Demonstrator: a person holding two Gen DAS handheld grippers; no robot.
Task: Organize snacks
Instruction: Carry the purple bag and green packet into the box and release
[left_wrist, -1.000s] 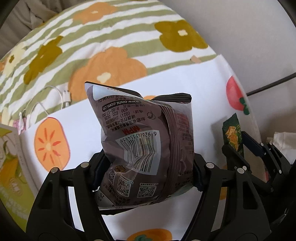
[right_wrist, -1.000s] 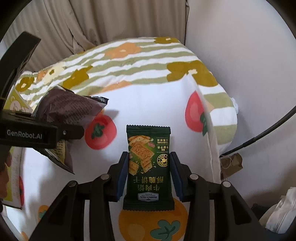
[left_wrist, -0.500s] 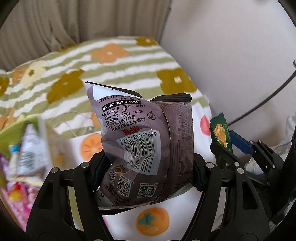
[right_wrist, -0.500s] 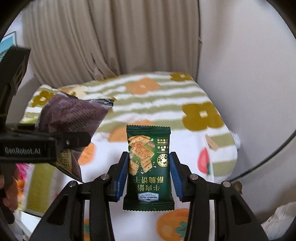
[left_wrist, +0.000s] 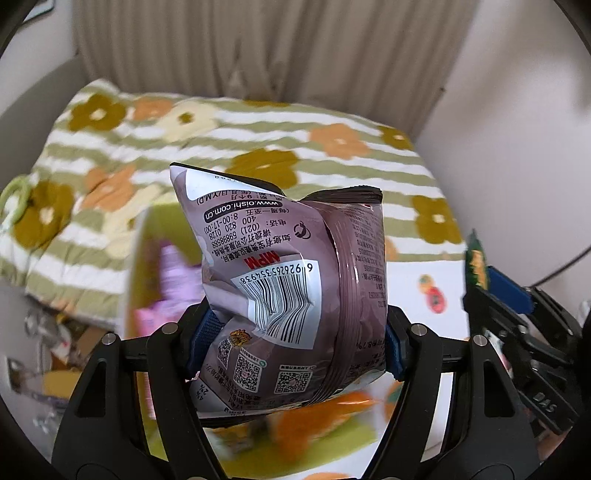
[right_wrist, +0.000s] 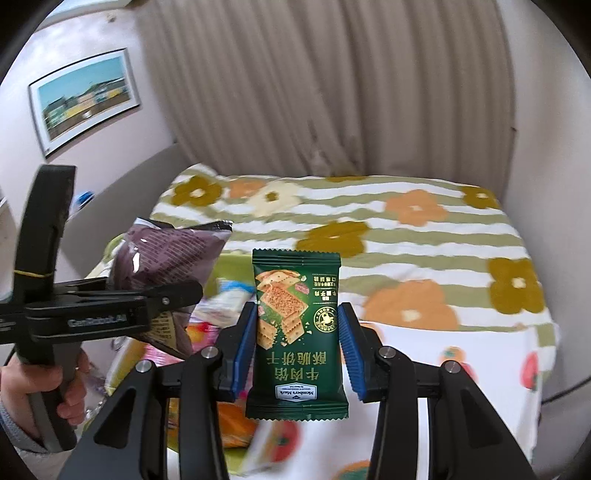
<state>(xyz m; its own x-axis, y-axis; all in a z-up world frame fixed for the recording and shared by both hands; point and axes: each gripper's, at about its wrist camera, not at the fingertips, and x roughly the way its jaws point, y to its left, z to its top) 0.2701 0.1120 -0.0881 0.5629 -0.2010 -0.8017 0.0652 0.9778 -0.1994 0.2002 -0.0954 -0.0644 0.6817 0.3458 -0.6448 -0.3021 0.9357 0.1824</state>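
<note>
A puffed purple-brown snack bag (left_wrist: 280, 280) stands upright between the blue pads of my left gripper (left_wrist: 295, 339), which is shut on its sides. In the right wrist view the same bag (right_wrist: 166, 254) shows at the left, held up by the left gripper (right_wrist: 155, 299) in a person's hand (right_wrist: 70, 398). My right gripper (right_wrist: 295, 343) is shut on a dark green cracker packet (right_wrist: 297, 332), held upright. A light green box (left_wrist: 136, 266) with blurred pink and white snack packs lies below and left of both grippers.
A bed with a striped flower quilt (left_wrist: 258, 147) fills the background, with a curtain (right_wrist: 332, 92) behind it. A white cloth with an orange fruit print (right_wrist: 443, 350) lies under the grippers. A framed picture (right_wrist: 85, 103) hangs on the left wall. Clutter (left_wrist: 44, 350) lies at lower left.
Both grippers have risen and swung left, each still holding its packet. The curtain and the whole bed came into view, and the green box of snacks now shows below them.
</note>
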